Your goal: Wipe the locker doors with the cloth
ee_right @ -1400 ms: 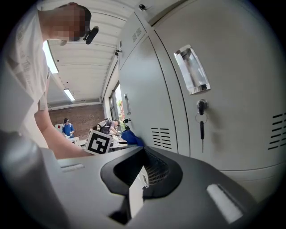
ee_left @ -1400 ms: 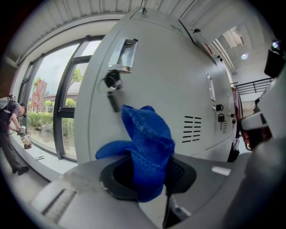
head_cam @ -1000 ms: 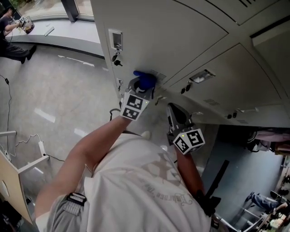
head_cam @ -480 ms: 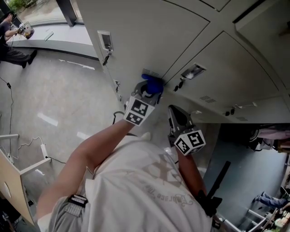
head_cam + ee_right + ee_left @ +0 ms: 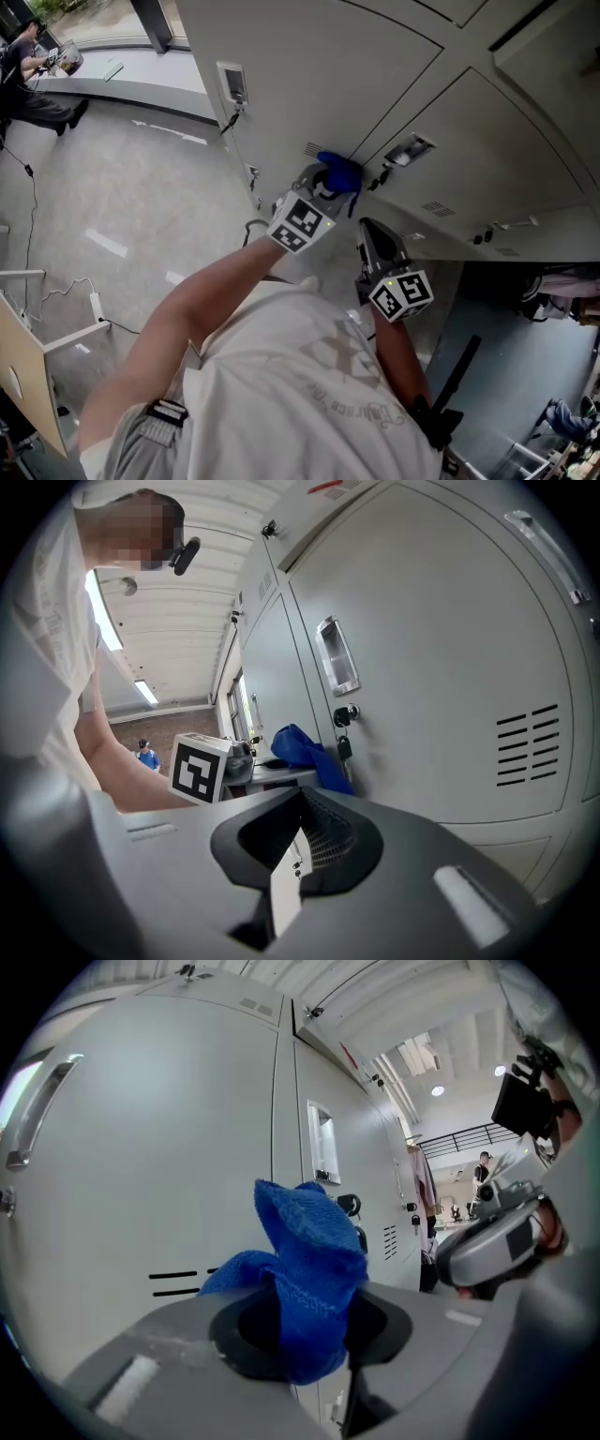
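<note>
The left tool clamps the bunched blue terry cloth against the pale grey metal locker door at frame centre, its panel stretching to the upper left, while the right tool, pinched together on nothing, hangs just to the lower right.

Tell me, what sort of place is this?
Probably a locker area in a workplace or public hall: a bank of grey metal locker doors, a key hanging from one lock, and a wide polished floor beside them.
</note>
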